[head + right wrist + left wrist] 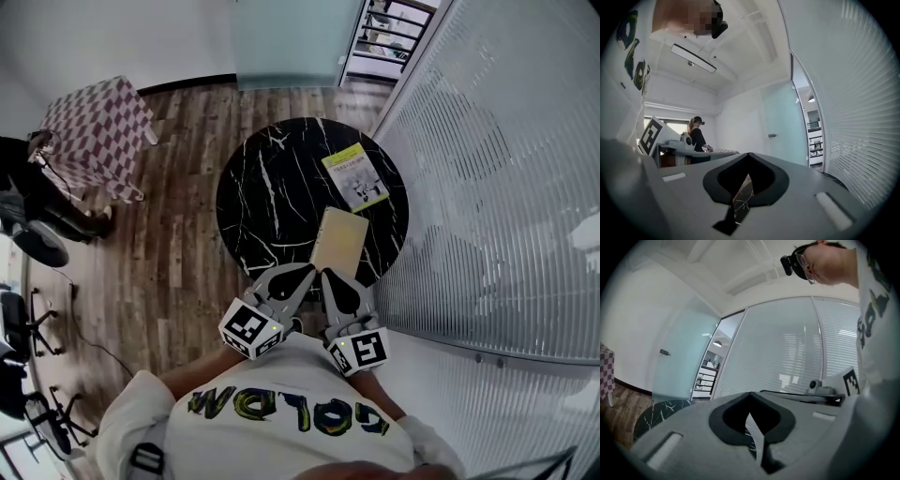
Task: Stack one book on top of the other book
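On the round black marble table (272,187) lie two books, apart from each other. A book with a yellow-green and white cover (354,176) rests at the far right. A plain tan book (339,240) lies nearer, close to the table's front edge. My left gripper (307,271) and right gripper (328,276) are held side by side at the near edge, just short of the tan book. Both are shut and hold nothing. In the left gripper view the left gripper (750,395) shows only a thin slit between its jaws. The right gripper (749,155) looks the same in its own view.
A glass wall with blinds (497,187) runs close along the table's right side. A small table with a checkered cloth (94,131) stands at the far left on the wooden floor (178,234), with office chairs (28,319) along the left edge. A person (698,138) stands in the distance.
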`<state>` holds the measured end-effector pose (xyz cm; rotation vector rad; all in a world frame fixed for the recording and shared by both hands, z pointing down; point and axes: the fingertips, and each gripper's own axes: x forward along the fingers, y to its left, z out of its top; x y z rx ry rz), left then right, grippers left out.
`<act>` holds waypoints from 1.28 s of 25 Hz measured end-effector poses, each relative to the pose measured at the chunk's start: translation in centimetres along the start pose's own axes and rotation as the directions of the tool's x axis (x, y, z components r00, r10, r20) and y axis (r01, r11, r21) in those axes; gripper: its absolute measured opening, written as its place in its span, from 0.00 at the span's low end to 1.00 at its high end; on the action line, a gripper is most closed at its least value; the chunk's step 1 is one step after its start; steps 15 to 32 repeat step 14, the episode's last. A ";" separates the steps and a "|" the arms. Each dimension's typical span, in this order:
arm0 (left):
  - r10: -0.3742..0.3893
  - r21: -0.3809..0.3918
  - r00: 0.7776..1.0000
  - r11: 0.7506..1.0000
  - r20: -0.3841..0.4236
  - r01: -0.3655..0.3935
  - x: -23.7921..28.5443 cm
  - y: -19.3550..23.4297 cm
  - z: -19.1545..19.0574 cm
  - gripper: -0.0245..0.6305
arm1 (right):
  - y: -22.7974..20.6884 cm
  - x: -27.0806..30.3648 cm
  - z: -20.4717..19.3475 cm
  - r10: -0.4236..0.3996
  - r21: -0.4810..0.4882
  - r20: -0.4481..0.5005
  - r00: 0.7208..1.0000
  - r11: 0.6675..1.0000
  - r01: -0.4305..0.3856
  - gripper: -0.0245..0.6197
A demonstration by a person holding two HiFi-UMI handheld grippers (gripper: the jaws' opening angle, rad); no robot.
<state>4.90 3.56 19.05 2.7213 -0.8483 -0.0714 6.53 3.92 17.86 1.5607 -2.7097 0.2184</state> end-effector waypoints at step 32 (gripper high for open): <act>-0.004 -0.010 1.000 1.000 -0.013 0.003 -0.5 0.2 0.0 0.04 | 0.4 0.1 0.0 -0.013 -0.005 -0.012 1.000 1.000 0.013 0.04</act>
